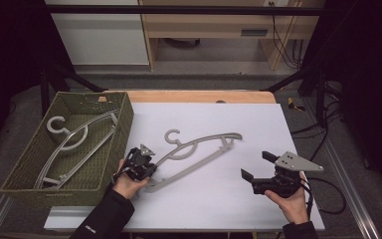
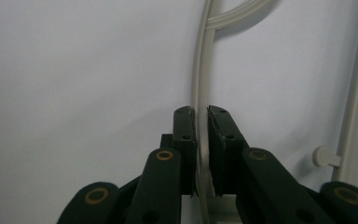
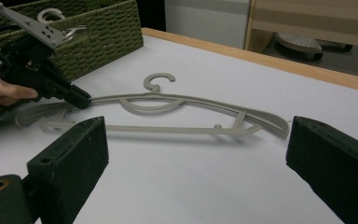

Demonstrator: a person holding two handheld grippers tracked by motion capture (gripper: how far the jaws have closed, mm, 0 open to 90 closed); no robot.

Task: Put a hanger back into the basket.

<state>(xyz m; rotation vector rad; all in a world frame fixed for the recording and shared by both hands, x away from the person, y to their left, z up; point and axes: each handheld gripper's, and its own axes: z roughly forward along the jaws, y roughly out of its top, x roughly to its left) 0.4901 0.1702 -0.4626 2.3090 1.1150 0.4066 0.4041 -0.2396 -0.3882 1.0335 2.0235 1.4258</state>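
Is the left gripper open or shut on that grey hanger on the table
Shut on it. In the left gripper view the left gripper has both jaws pressed against the thin arm of the hanger.

Two pale grey plastic hangers: one on the white table, one in the single green woven basket.

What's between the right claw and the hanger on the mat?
Nothing: in the right gripper view, bare white mat runs from the open right claw to the grey hanger. The left claw grips its far arm.
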